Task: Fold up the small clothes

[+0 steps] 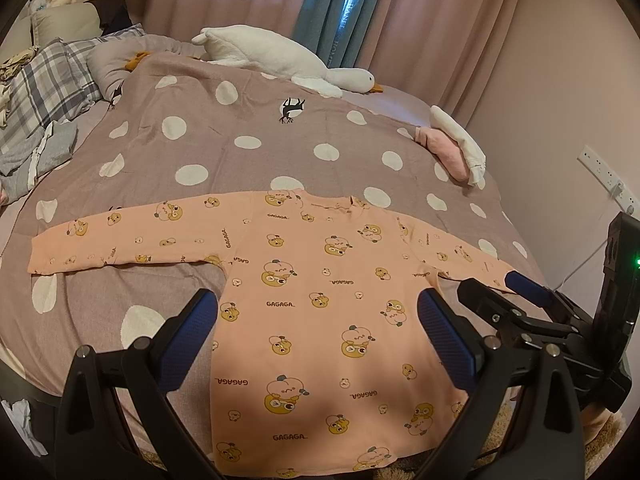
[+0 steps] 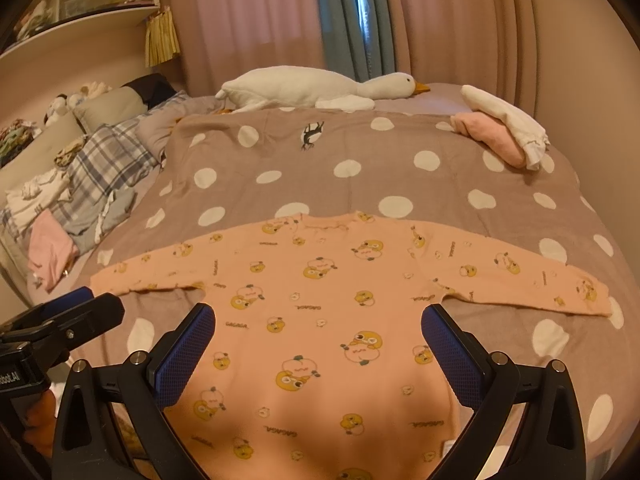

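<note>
Two grippers, left gripper (image 1: 318, 312) and right gripper (image 2: 318, 326), hang with jaws spread wide, holding nothing. Below them the peach shirt (image 1: 320, 300) lies flat on the spotted blanket (image 1: 248, 144), sleeves outstretched.

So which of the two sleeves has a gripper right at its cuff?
The shirt's right-hand sleeve: the right gripper sits at its cuff. The left-hand sleeve lies alone.

We lose the peach shirt (image 1: 316, 320)'s hem below the left wrist frame's bottom edge, and its right cuff hides behind the right gripper (image 1: 486, 286). Small print on the blue curtain (image 1: 340, 12) stays unreadable to us.
</note>
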